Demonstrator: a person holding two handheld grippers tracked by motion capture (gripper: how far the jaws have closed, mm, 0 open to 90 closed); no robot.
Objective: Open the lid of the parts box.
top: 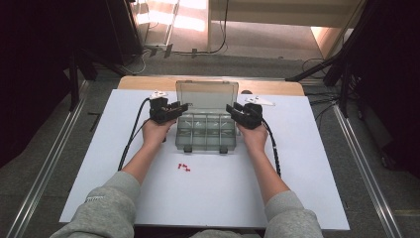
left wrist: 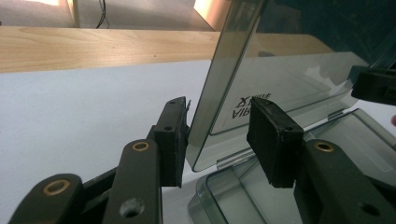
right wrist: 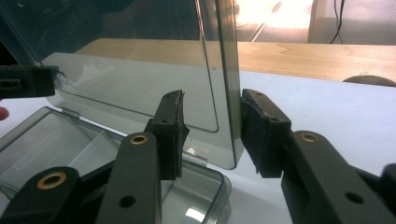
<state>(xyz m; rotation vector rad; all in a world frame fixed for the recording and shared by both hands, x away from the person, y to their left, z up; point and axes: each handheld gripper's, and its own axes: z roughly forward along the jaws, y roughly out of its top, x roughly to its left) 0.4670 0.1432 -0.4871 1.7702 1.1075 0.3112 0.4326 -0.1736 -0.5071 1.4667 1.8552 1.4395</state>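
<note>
Raised lid (top: 207, 94) edges between jaws of left gripper (top: 174, 110); right gripper (top: 236, 112).

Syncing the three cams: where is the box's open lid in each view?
High view: the lid stands up at the back of the clear box, top centre, between both grippers.
Left gripper view: its side edge rises between the jaws, touching the left one.
Right gripper view: its other side edge rises between the jaws.
Shared landmark: the wooden table edge beyond the white sheet.

Grey carpet floor (top: 277, 62) around white-topped table (top: 307, 163), sunlit beyond.
</note>
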